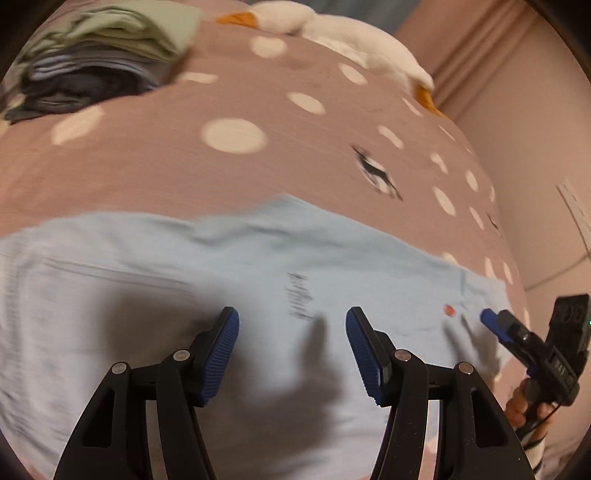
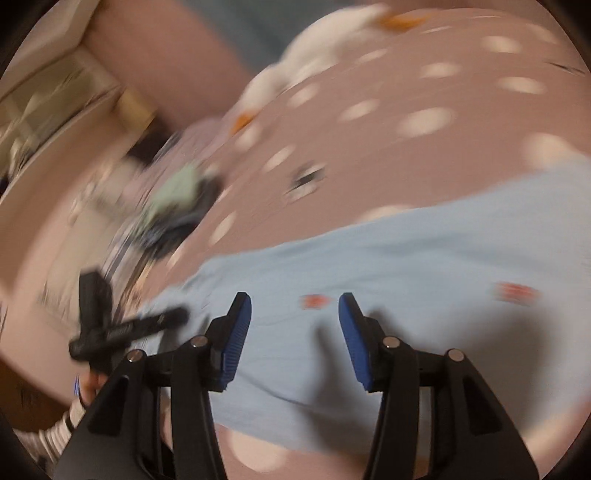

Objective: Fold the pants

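- Light-blue pants point(image 1: 258, 258) lie spread flat across a pink bedcover w/ white dots point(image 1: 229, 134), near its front edge; small red marks and a dark print show on the cloth.
- Left gripper point(image 1: 291, 350) hangs just over the pants, jaws parted, nothing btwn the blue pads point(image 1: 221, 354); its shadow falls on the fabric below.
- Right gripper point(image 2: 295, 339) also over the pants, jaws parted and empty; only blue cloth and one red mark visible in the gap.
- In the left wrist view the right gripper shows at the far right edge, tip over the pants' right end, a hand point(image 1: 524, 406) on its handle.
- In the right wrist view the left gripper shows at lower left, blurred, by the pants' left end; a hand w/ a striped cuff point(image 2: 55, 435) below it.
- Stack of folded clothes point(image 1: 92, 55), green on top, darker pieces under, sits at the far left of the bed, well apart from the pants.
- White plush toy w/ orange parts point(image 1: 332, 33) lies along the far edge of the bed.
- Both views motion-blurred, right one more so.
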